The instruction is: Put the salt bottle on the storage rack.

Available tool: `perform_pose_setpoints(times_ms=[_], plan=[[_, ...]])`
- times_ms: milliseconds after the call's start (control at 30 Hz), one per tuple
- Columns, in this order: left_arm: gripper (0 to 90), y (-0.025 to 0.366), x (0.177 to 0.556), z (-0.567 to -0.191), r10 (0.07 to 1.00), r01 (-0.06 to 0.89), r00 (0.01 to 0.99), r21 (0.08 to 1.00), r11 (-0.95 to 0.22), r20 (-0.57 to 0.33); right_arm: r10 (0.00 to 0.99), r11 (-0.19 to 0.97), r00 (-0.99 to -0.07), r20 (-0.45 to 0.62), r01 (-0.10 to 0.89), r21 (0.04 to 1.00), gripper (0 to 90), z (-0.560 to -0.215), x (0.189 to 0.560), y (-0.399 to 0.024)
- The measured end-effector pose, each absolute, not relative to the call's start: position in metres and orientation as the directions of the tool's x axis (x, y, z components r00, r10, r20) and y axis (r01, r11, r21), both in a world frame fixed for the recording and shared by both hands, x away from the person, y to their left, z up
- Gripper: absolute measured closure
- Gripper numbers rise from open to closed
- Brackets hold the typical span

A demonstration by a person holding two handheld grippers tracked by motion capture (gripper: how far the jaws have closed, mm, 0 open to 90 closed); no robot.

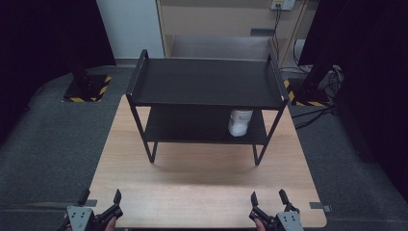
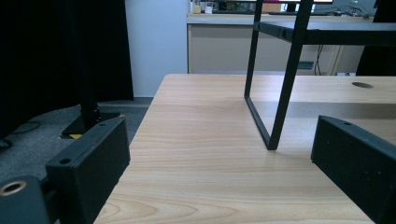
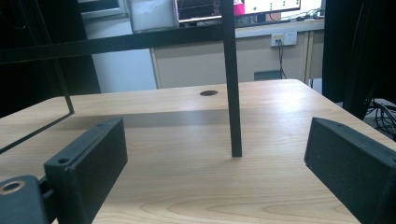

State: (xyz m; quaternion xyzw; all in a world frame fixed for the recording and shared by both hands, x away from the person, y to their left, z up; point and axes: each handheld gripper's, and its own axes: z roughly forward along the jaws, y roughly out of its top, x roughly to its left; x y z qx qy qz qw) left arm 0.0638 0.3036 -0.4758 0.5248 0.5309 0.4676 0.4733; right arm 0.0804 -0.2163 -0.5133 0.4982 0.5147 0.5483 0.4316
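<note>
A black two-tier shelf rack (image 1: 207,82) stands on the wooden table (image 1: 202,192). A white bottle (image 1: 240,121) sits on its lower shelf, toward the right end. My left gripper (image 1: 103,201) is at the table's near left corner, open and empty. My right gripper (image 1: 268,197) is at the near edge further right, also open and empty. In the left gripper view the gripper (image 2: 219,154) faces the rack's front left leg (image 2: 281,93). In the right gripper view the gripper (image 3: 217,158) faces the rack's front right leg (image 3: 232,93), and the white bottle (image 3: 147,14) shows on the shelf above.
Dark grey carpet surrounds the table. Two black stands on hazard-striped base plates (image 1: 86,89) (image 1: 308,94) flank the far corners, with cables on the right. A light wooden cabinet (image 1: 216,24) stands behind. A round hole (image 3: 208,93) is in the tabletop beyond the rack.
</note>
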Motion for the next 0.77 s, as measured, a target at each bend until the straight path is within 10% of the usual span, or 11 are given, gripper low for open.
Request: perform_pose_setpoints(times_ms=[767], plan=[[3.4,0.2998,0.0618,-0.4761,1.0,0.116,0.009,0.993,0.01,-0.011,0.981,-0.14,-0.132,0.145,0.042,0.989,6.5,-0.5157,0.0773,-0.2249]])
